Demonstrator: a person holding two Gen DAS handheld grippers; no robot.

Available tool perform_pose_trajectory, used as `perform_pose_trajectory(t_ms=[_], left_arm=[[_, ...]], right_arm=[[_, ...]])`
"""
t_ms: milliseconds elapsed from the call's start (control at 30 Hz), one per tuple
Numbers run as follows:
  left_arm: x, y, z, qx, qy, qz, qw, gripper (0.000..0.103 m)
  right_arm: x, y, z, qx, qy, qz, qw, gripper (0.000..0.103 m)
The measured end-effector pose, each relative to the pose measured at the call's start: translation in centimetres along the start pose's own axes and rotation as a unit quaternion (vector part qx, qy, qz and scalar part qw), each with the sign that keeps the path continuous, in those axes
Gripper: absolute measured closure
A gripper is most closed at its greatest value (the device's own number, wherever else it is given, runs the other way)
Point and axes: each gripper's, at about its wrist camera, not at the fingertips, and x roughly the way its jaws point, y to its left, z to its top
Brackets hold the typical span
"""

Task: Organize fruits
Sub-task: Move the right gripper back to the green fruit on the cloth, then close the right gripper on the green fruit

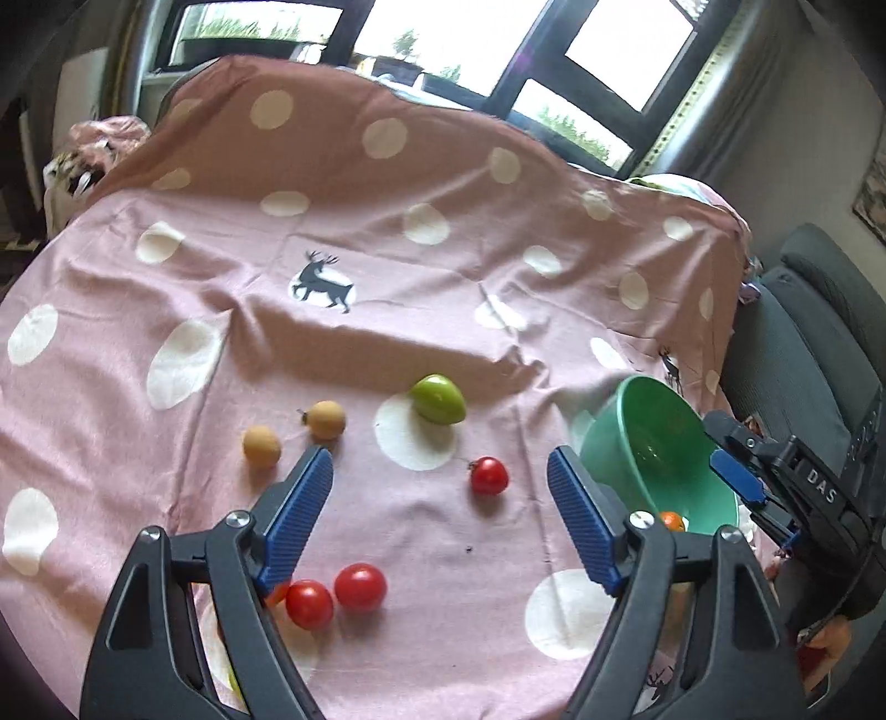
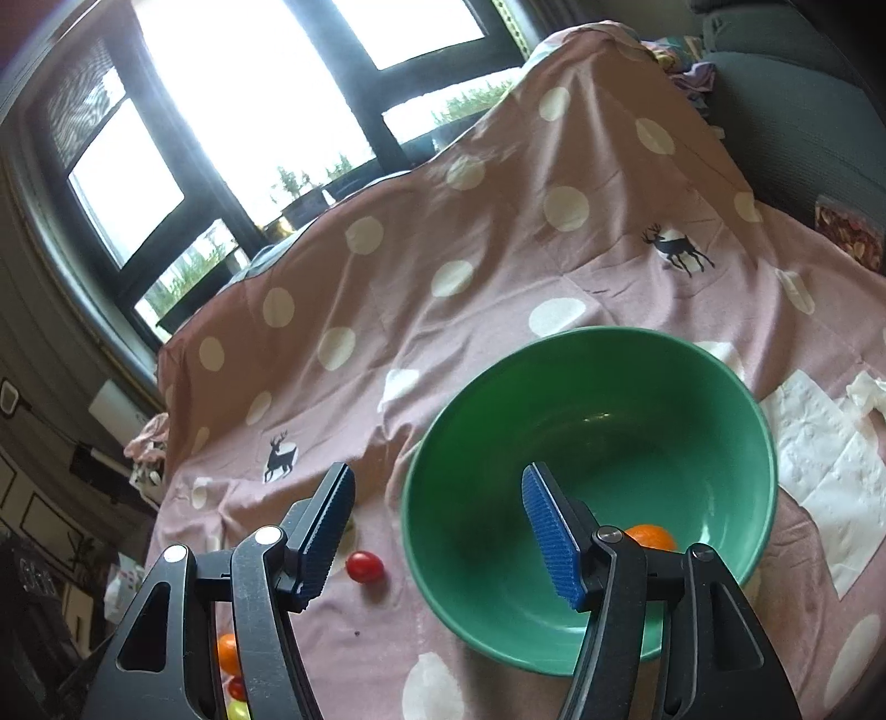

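Observation:
On the pink dotted cloth (image 1: 387, 288) lie a green fruit (image 1: 438, 399), two tan fruits (image 1: 326, 419) (image 1: 261, 446), a red tomato (image 1: 489, 476) and two red tomatoes (image 1: 309, 603) (image 1: 360, 587) near my left fingers. My left gripper (image 1: 440, 482) is open and empty above them. A green bowl (image 2: 692, 399) holds an orange fruit (image 2: 650, 536); the bowl also shows in the left wrist view (image 1: 637, 437). My right gripper (image 2: 437, 498) is open and empty, one finger over the bowl's inside. It shows in the left wrist view (image 1: 742, 476). A red tomato (image 2: 364, 567) lies left of the bowl.
White paper napkins (image 2: 819, 459) lie right of the bowl. More small fruits (image 2: 228, 651) sit at the lower left in the right wrist view. A grey seat (image 1: 803, 343) stands beyond the cloth's right edge. Windows (image 1: 443, 39) are behind.

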Motion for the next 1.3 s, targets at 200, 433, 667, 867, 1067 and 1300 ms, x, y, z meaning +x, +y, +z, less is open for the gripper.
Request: perform_pose_trajectory(t_ms=[200,433,667,867,1067,1300], left_arm=[[-0.1,2.5,0.6,-0.033,-0.014,0.038,0.9986,0.023],[-0.9,4.3,1.3,-0.068,-0.044,0.019,0.9966,0.023],[0.5,5.7,1.8,-0.081,-0.008,0.02,0.9965,0.025],[1.6,5.9,1.4,-0.084,0.023,0.02,0.996,0.026],[3.1,4.8,0.6,-0.05,0.048,0.043,0.9967,0.036],[4.6,4.3,-0.1,-0.029,0.076,0.031,0.9962,0.045]], right_arm=[[2.2,2.9,-1.1,-0.019,0.012,0.018,1.0,0.039],[3.2,5.8,-2.2,-0.049,0.031,0.025,0.998,0.039],[6.0,7.7,-1.7,-0.038,0.103,0.05,0.993,0.039],[11.4,9.7,-1.8,-0.068,0.163,0.054,0.983,0.044],[15.6,10.9,-2.5,-0.116,0.172,0.01,0.978,0.055],[17.3,11.5,-3.2,-0.157,0.18,0.012,0.971,0.056]])
